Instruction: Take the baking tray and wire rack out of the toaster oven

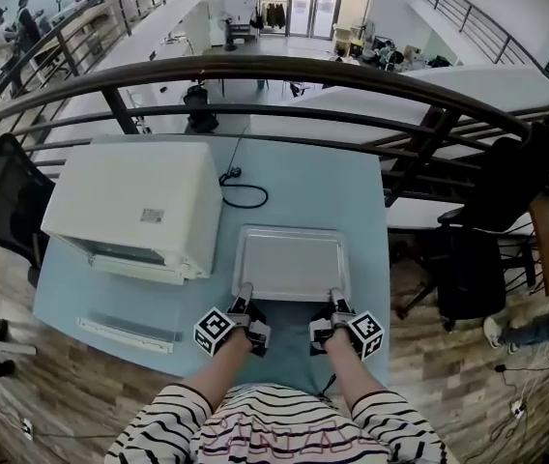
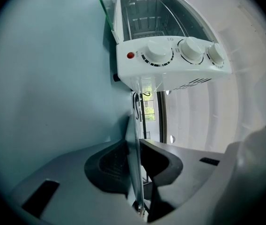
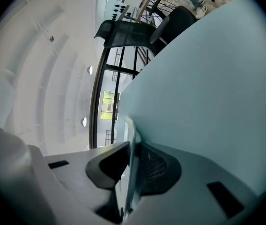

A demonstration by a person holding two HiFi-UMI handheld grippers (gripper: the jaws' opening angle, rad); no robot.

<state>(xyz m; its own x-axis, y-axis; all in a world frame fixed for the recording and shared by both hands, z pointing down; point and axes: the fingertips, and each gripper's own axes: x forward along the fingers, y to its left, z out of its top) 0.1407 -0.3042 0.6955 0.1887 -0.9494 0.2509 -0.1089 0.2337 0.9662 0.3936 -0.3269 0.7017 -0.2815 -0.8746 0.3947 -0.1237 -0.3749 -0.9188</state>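
A silver baking tray [image 1: 291,261] lies flat over the pale blue table [image 1: 303,187], to the right of the white toaster oven [image 1: 134,201]. My left gripper [image 1: 245,293] is shut on the tray's near rim at its left corner. My right gripper [image 1: 335,298] is shut on the same rim at the right corner. In the left gripper view the thin tray edge [image 2: 134,144] stands between the pads of the left gripper [image 2: 135,165], and the oven [image 2: 170,60] shows its three knobs and open cavity. The right gripper [image 3: 132,168] pinches the tray edge [image 3: 132,149] likewise.
The oven's glass door [image 1: 125,332] hangs open toward the table's front left edge. A black cable [image 1: 241,191] loops behind the tray. A dark railing [image 1: 284,71] runs behind the table, and a black office chair [image 1: 477,259] stands off its right side.
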